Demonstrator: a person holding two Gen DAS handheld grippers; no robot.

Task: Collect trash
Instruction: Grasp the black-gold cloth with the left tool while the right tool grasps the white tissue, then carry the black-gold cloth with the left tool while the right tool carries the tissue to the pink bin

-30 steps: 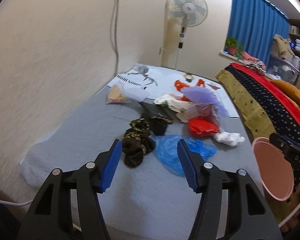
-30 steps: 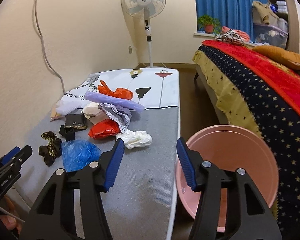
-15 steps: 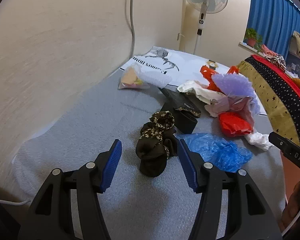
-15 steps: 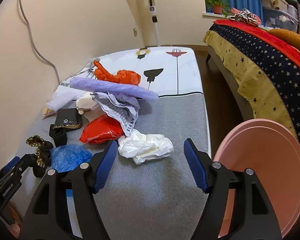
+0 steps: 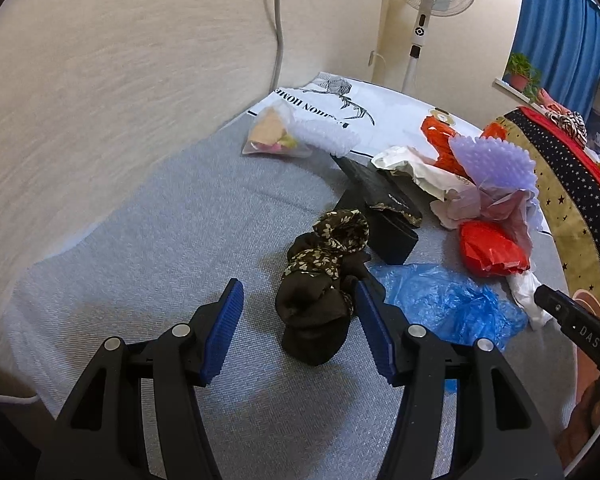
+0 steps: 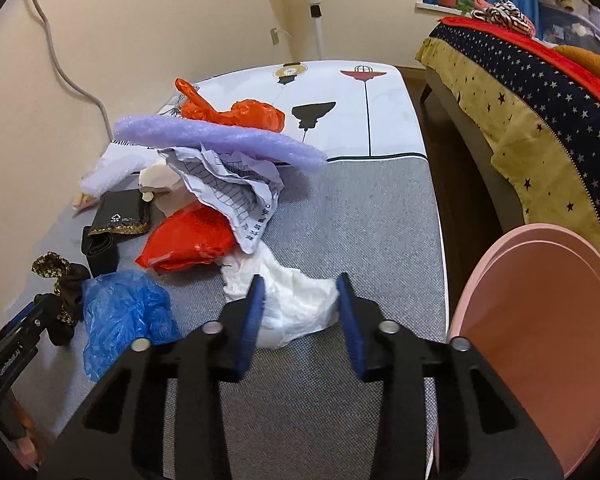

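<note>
Trash lies on a grey mattress [image 5: 172, 208]. My left gripper [image 5: 298, 316] is open, its jaws on either side of a dark brown floral cloth bundle [image 5: 320, 280]. A crumpled blue plastic bag [image 5: 448, 304] lies to its right. My right gripper [image 6: 300, 308] is open around a crumpled white plastic bag [image 6: 296, 304], not clamped on it. Behind lie a red bag [image 6: 188, 240], printed paper [image 6: 236, 188], purple bubble wrap [image 6: 212, 136], an orange bag [image 6: 240, 112] and a black box [image 6: 120, 216]. The blue bag [image 6: 120, 312] sits at left.
A pink basin [image 6: 540, 328] stands off the mattress's right edge. A bed with a star-patterned blanket [image 6: 540, 92] is further right. A standing fan [image 5: 428, 0] is at the far end, a wall [image 5: 100, 60] with a cable along the left. A clear bag [image 5: 272, 136] lies near the wall.
Both grippers moved forward and down toward the mattress. The left jaws now flank the floral bundle; the right jaws narrowed and now straddle the white bag.
</note>
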